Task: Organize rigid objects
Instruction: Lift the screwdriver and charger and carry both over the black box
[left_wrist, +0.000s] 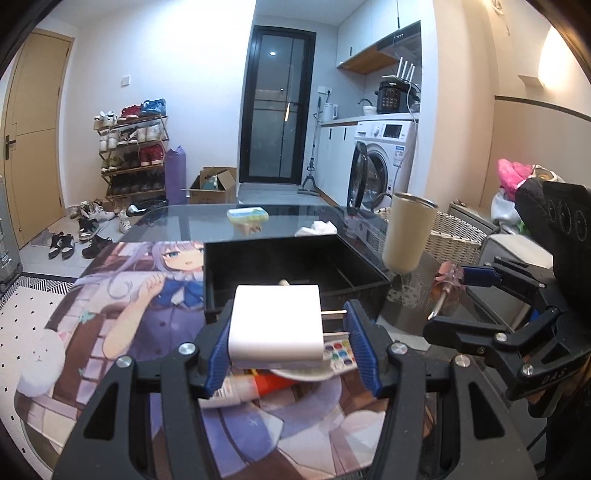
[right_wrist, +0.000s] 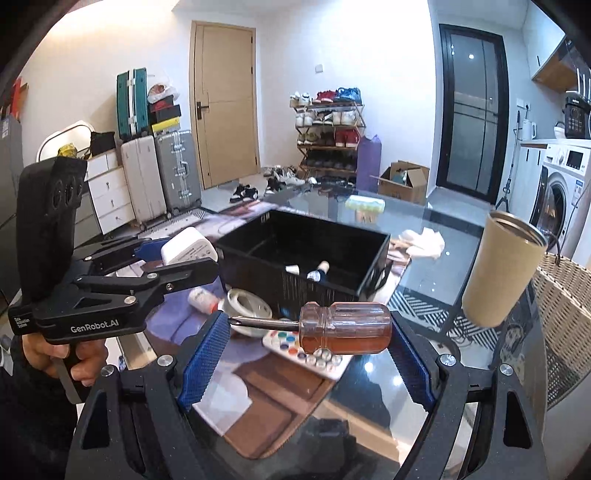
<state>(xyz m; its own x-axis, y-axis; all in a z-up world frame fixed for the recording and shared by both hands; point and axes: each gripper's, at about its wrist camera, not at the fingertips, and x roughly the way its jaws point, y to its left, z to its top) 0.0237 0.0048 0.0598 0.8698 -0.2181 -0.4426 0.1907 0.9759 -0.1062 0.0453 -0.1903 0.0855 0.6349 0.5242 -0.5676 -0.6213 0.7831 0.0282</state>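
Rigid objects, two of them lifted above a glass-topped table (right_wrist: 424, 236): a white plug adapter (left_wrist: 275, 326) and a short screwdriver (right_wrist: 332, 326) with a clear amber handle. The left gripper (left_wrist: 286, 349) pinches the adapter between its blue pads, with the metal prongs pointing toward the right pad. The right gripper (right_wrist: 310, 356) clamps the screwdriver lengthwise, its handle end against the right pad and its blade tip at the left pad, so the jaws stand fairly wide.

On the table lies a printed mat (left_wrist: 122, 295) showing an anime figure. A black open bin (right_wrist: 295, 251) stands at the mat's far edge and holds a small bottle (right_wrist: 319, 271) and another small white item. Beneath the grippers on the mat are a white-and-orange tube (left_wrist: 243, 391), a roll of white tape (right_wrist: 245, 302) and a small paint palette (right_wrist: 288, 341). A tan tumbler (right_wrist: 498, 269) stands upright on the bare glass, to the right of the bin. A yellow-green sponge (left_wrist: 247, 214) and crumpled white tissue (left_wrist: 317, 227) lie farther back.

Room: a wooden door (right_wrist: 225, 103), suitcases (right_wrist: 159, 173), a loaded shoe rack (left_wrist: 133, 147), a cardboard box (left_wrist: 214, 184), a black-framed glass door (left_wrist: 277, 107), a washing machine (left_wrist: 384, 158) with its door open, and a wicker basket (left_wrist: 443, 232) beside the table. A hand (right_wrist: 70, 360) grips the left gripper's handle.
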